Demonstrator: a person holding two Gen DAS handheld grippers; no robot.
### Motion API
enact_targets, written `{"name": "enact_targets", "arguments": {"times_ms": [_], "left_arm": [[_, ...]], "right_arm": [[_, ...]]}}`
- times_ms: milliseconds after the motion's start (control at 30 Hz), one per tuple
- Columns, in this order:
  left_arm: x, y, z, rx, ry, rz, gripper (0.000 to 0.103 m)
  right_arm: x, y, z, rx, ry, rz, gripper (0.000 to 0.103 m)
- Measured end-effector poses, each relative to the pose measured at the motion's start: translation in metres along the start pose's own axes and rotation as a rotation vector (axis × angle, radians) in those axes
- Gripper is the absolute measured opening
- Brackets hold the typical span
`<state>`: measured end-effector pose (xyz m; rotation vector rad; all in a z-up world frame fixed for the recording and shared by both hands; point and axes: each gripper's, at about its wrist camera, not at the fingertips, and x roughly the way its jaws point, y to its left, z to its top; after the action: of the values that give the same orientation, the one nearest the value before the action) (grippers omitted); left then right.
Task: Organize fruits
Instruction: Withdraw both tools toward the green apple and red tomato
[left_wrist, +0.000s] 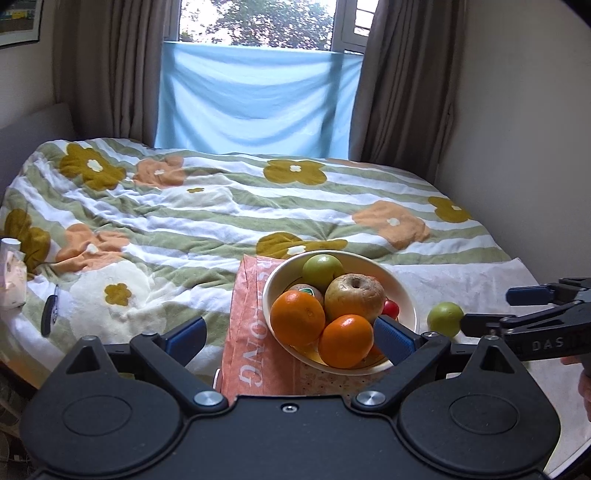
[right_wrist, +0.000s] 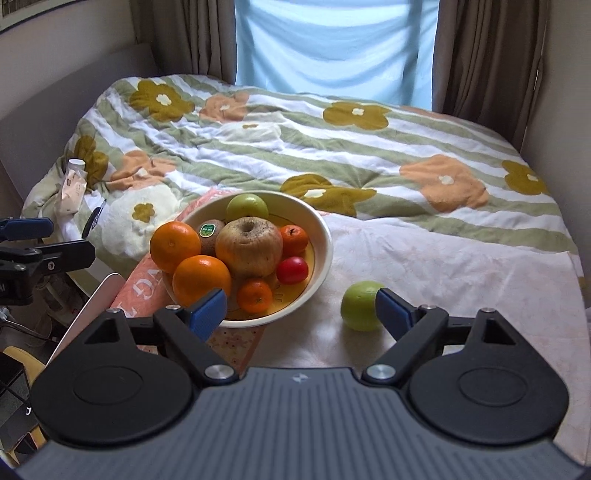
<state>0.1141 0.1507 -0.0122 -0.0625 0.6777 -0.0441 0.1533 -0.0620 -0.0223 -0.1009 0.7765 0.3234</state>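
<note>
My left gripper (left_wrist: 290, 338) stands open before the bowl (left_wrist: 404, 291) of fruit. One green apple (left_wrist: 444, 318) lies outside it, beside my right gripper (left_wrist: 495, 310).

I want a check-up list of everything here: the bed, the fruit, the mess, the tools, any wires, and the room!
Surface: flowered quilt, white cloth in front.
Job's things: bowl holding oranges, brown apple, kiwi, tomato, one green fruit; second green fruit lies outside on the cloth.
Clutter: pink packet at the quilt's left edge.
Tools: left tool open, empty; right tool open, empty.
Cables: nothing seen.
Surroundings: blue cloth over the window, brown curtains.
</note>
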Motion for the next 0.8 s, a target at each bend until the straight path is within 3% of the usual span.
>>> {"name": "enact_targets", "arguments": {"times_ms": [467,800], "left_arm": [[-0.036,-0.083,-0.025,-0.026,-0.015,0.055,0.099],[-0.011,-0.159,-0.037,0.008,0.011,0.030,0.101]], "right_arm": [[-0.074,-0.070,-0.044,0.017,-0.049,0.015,0.103],[-0.083,-0.133,-0.075,0.008,-0.046,-0.005,0.103]]}}
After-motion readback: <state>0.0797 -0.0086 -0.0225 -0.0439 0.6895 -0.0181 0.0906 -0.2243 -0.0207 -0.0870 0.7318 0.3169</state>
